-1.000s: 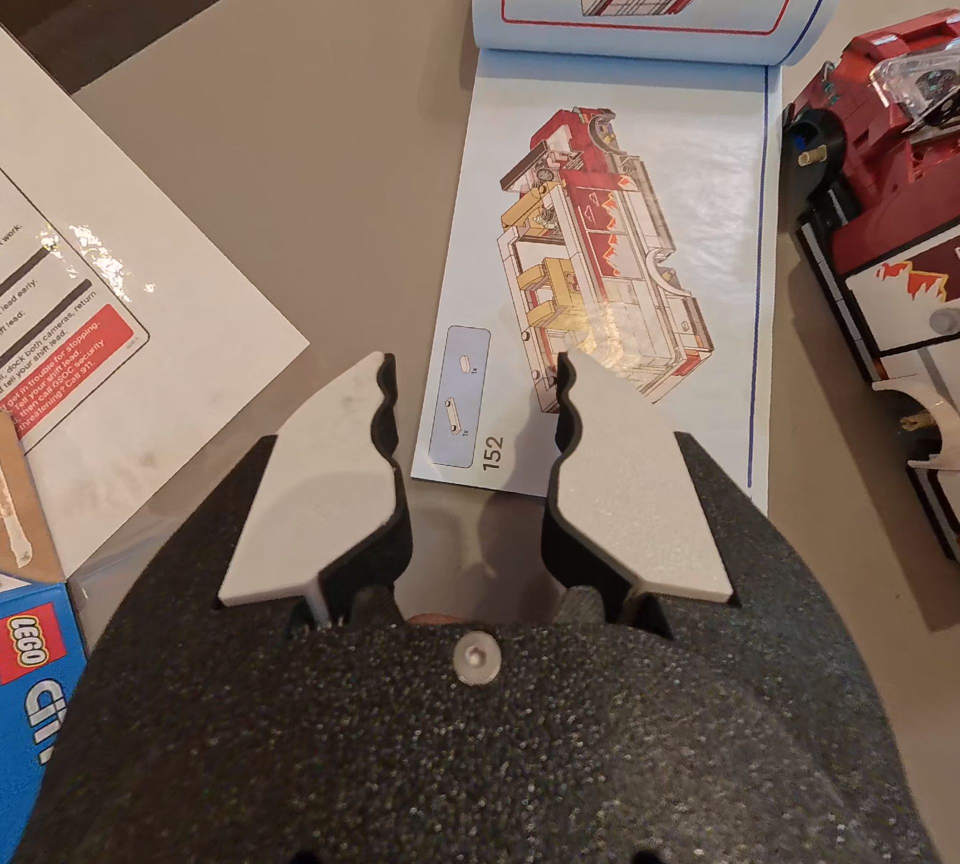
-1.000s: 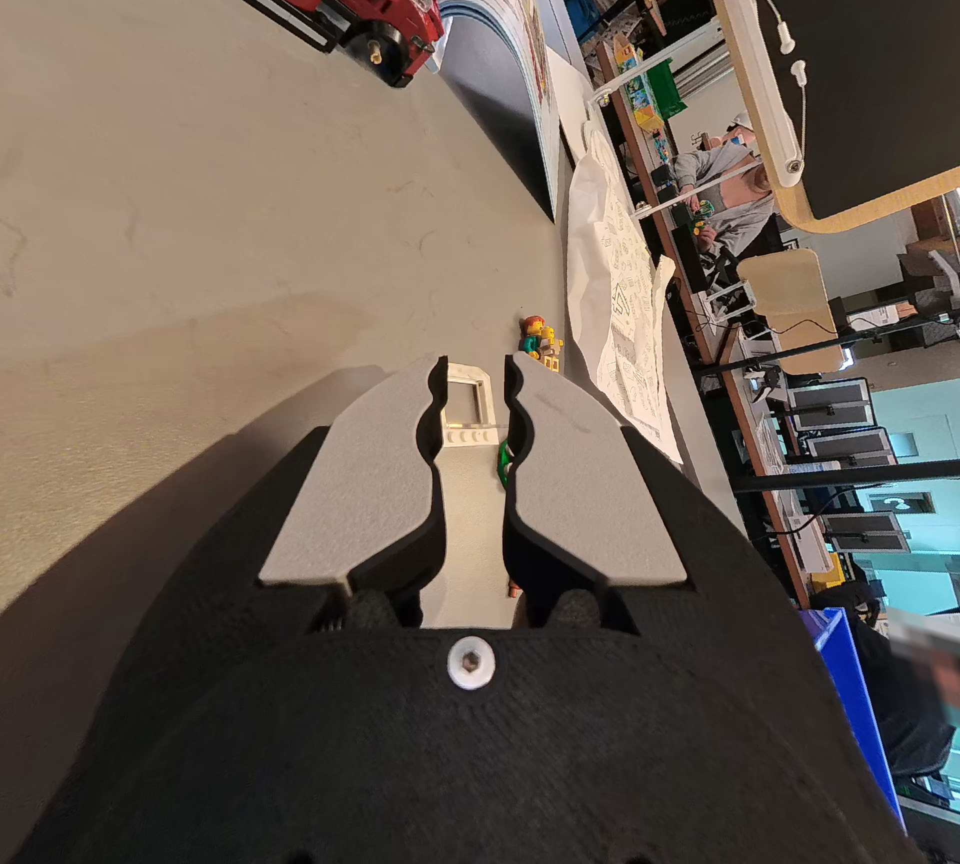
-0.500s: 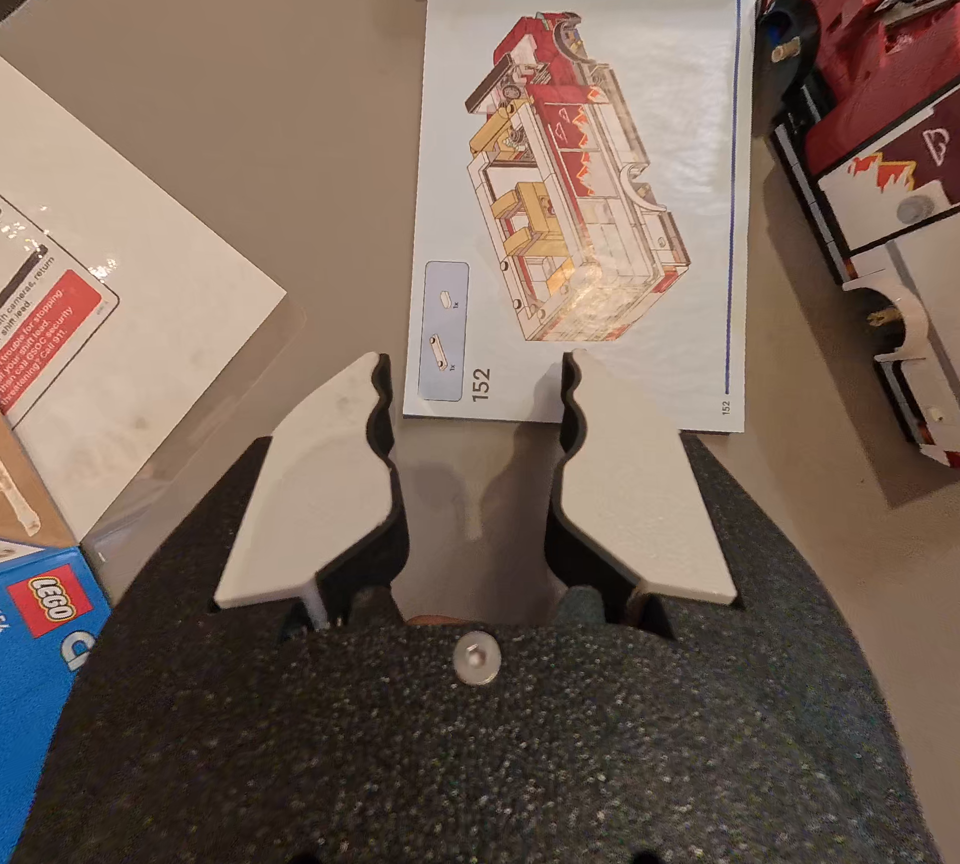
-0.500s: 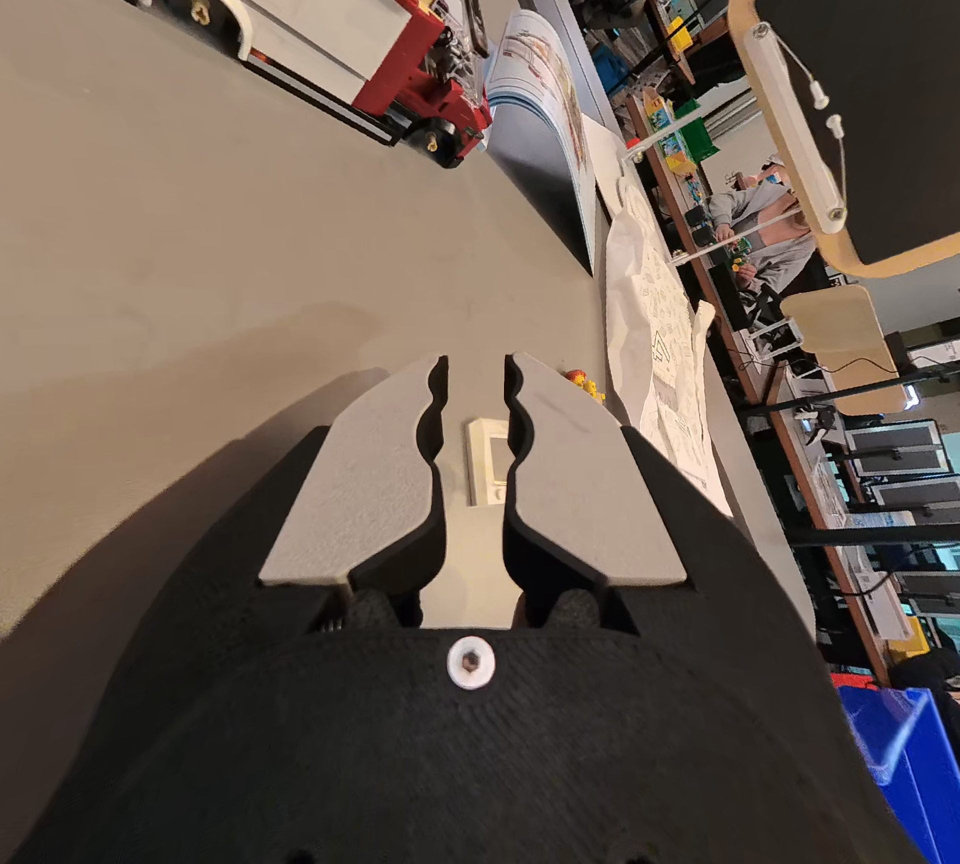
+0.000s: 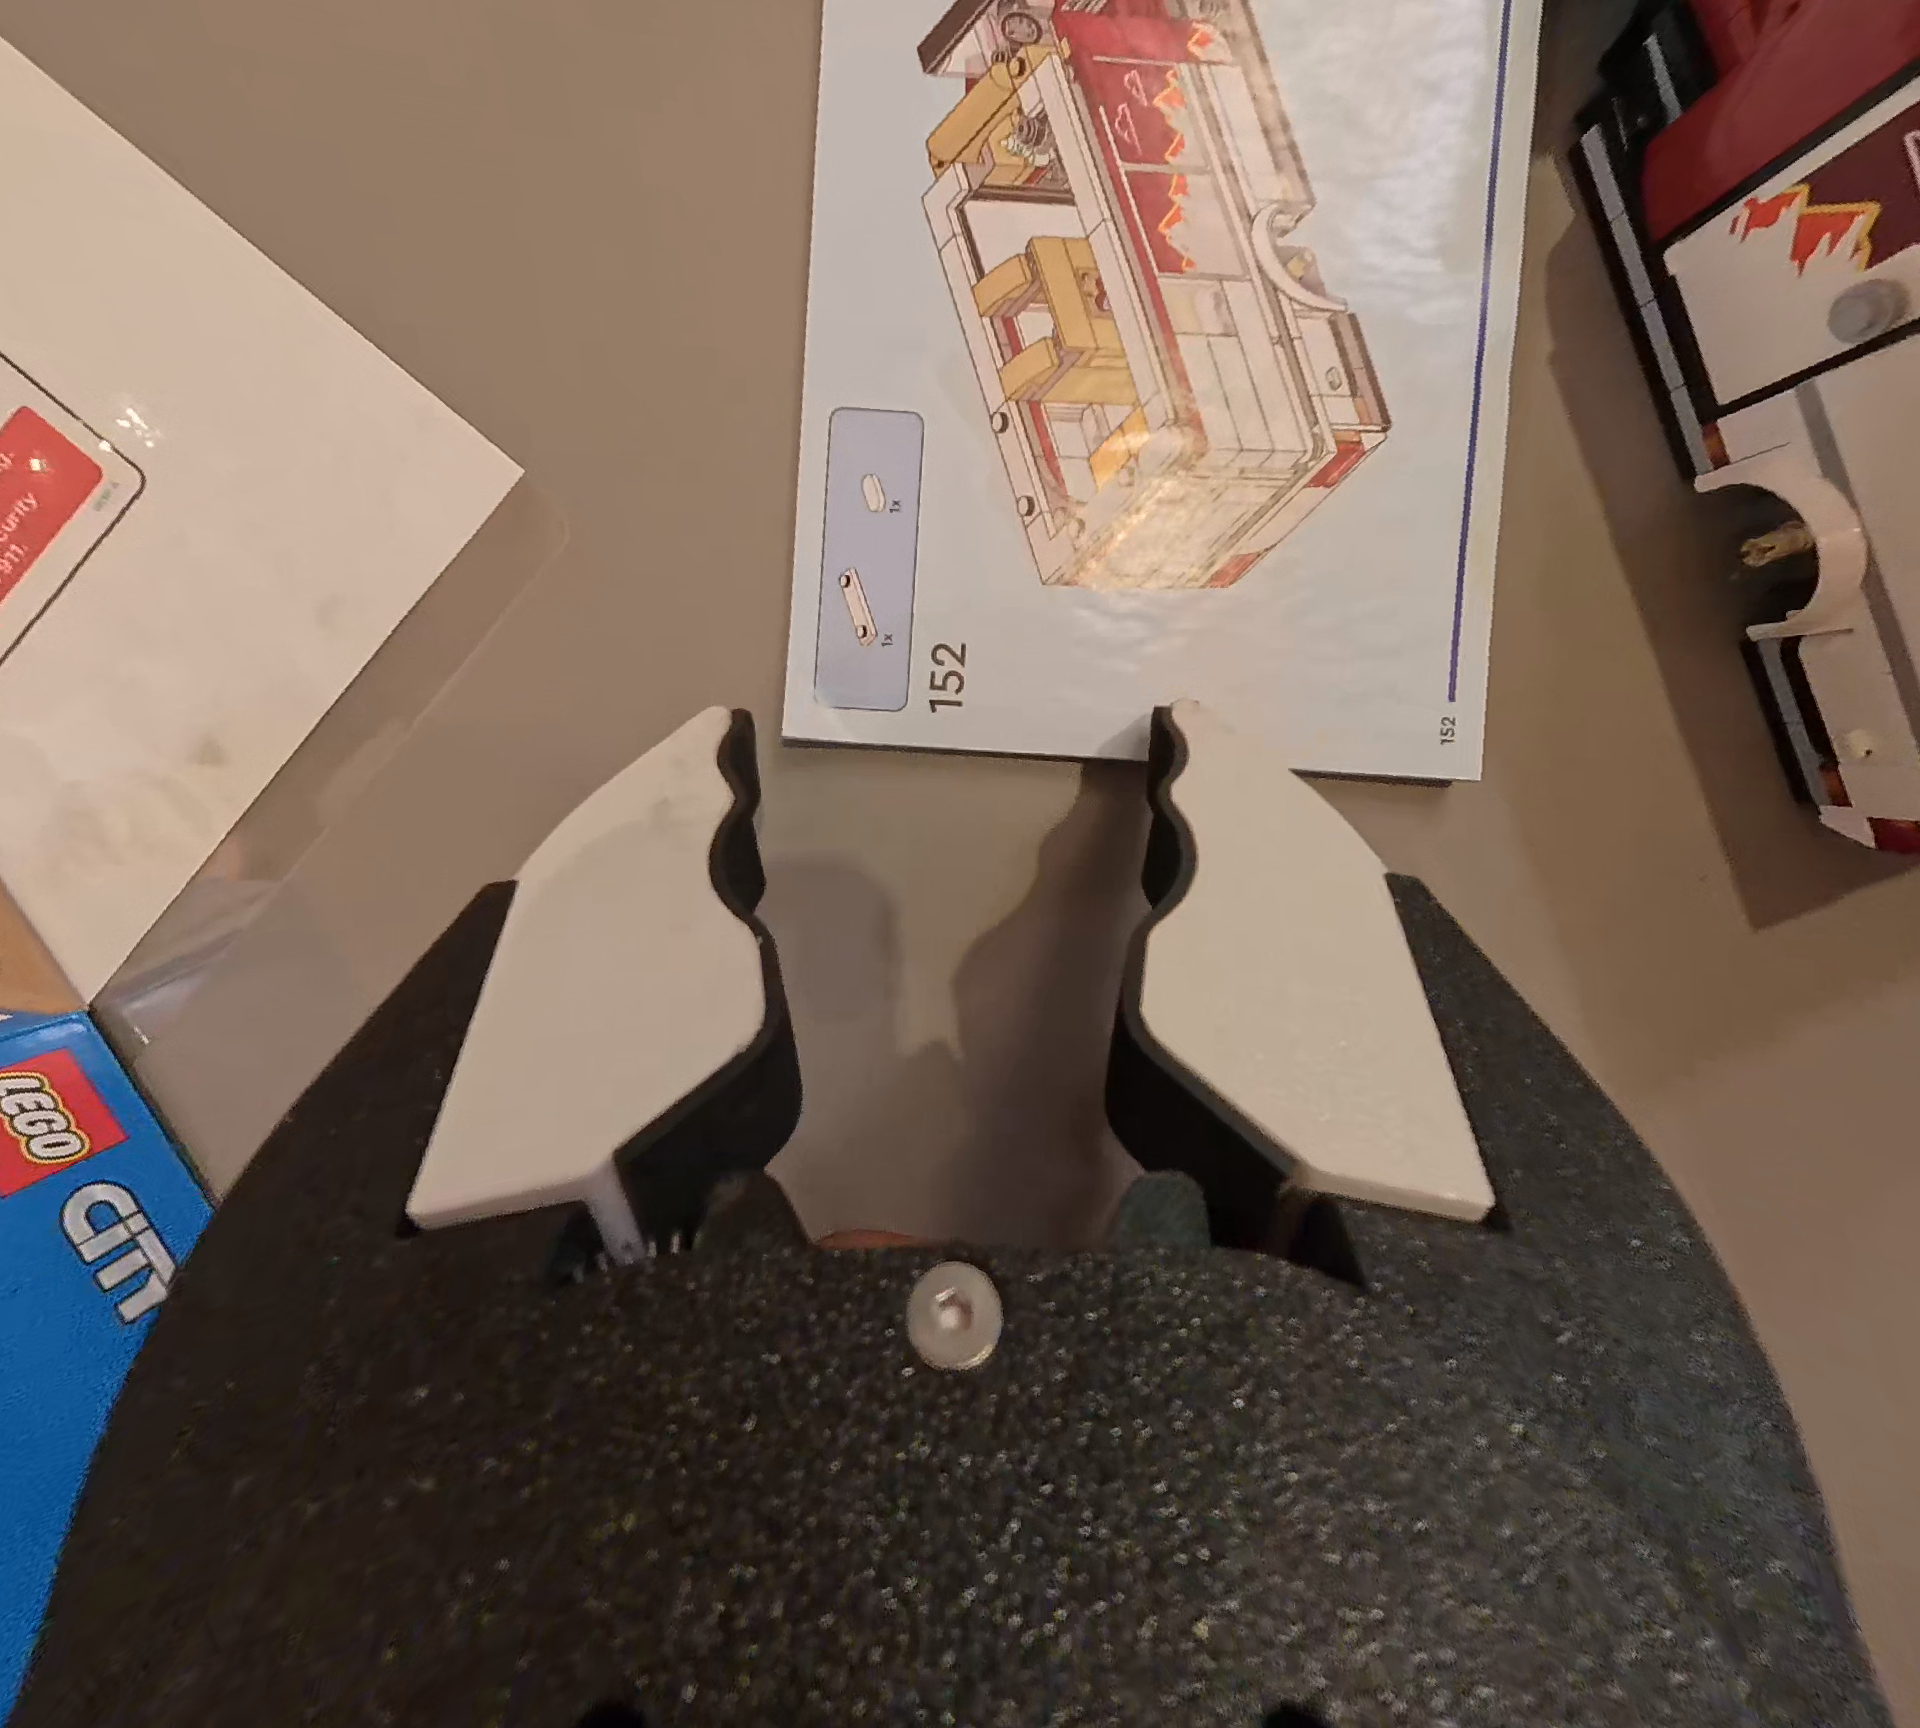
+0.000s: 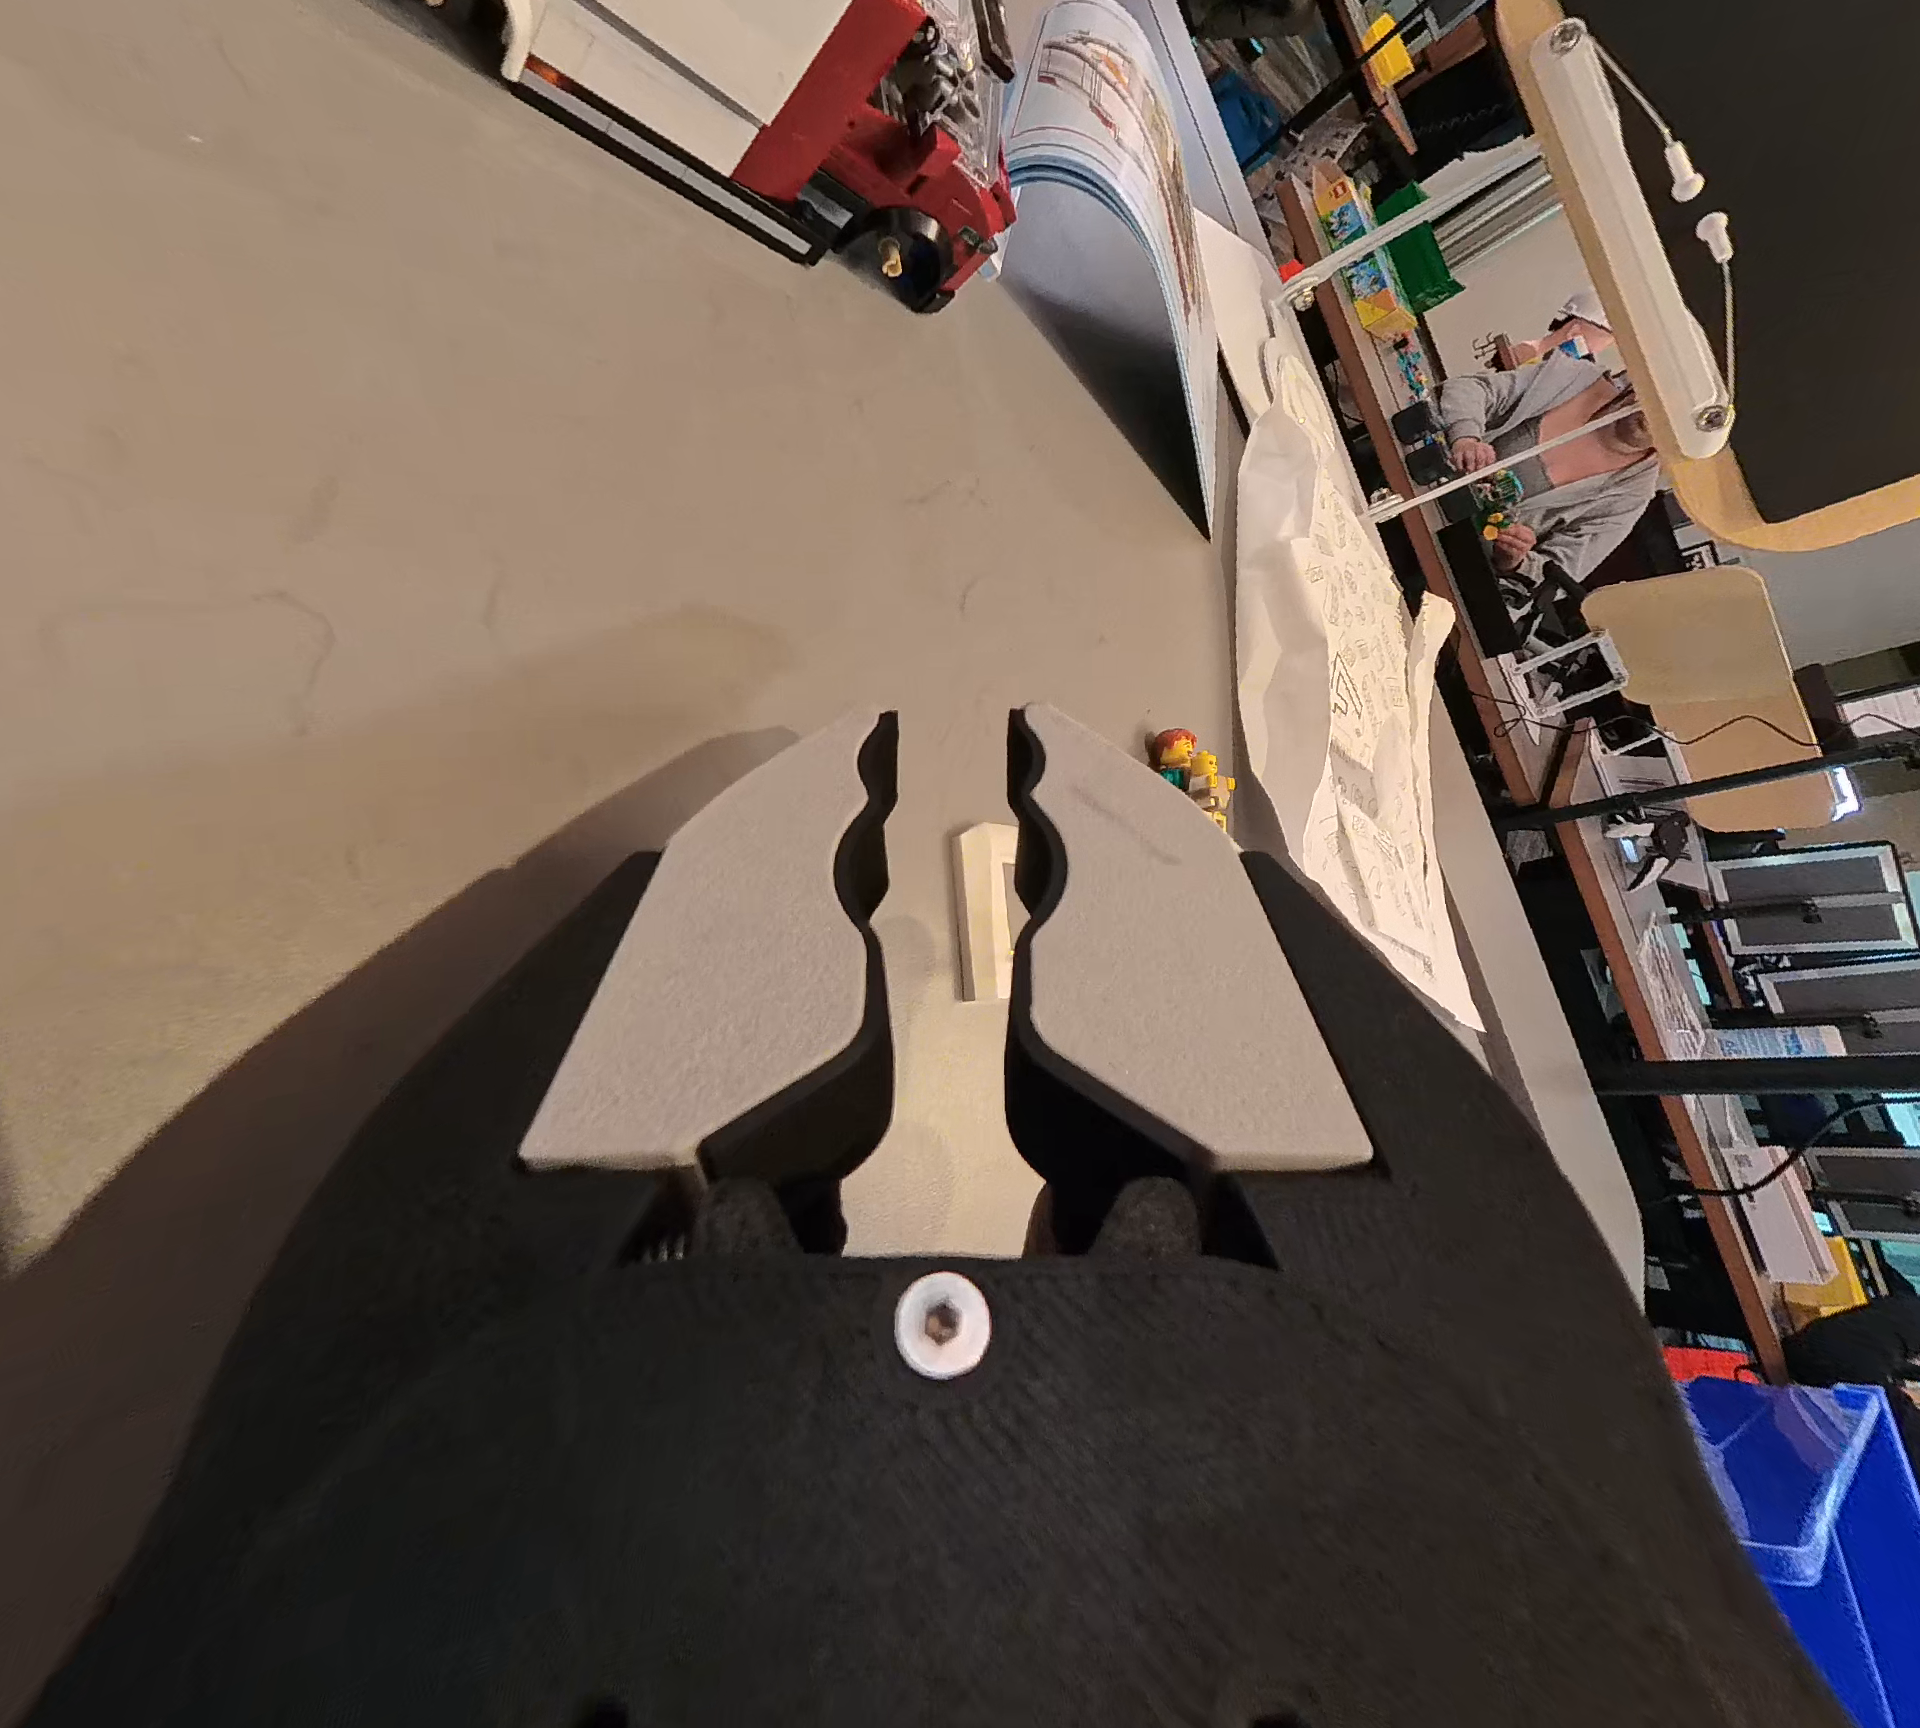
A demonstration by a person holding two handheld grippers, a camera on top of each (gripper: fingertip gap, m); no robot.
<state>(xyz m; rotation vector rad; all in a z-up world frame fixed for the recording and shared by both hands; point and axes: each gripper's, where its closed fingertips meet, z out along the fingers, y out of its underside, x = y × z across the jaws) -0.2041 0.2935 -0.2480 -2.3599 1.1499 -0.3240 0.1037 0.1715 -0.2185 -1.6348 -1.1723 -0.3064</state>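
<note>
left wrist view shows your left gripper (image 5: 951,722) spread and empty at the near edge of the open paper instruction booklet (image 5: 1143,276), while your right gripper (image 6: 954,722), narrowly parted, grips nothing above a small white window-frame brick (image 6: 982,909) on the grey table (image 6: 520,483).
</note>
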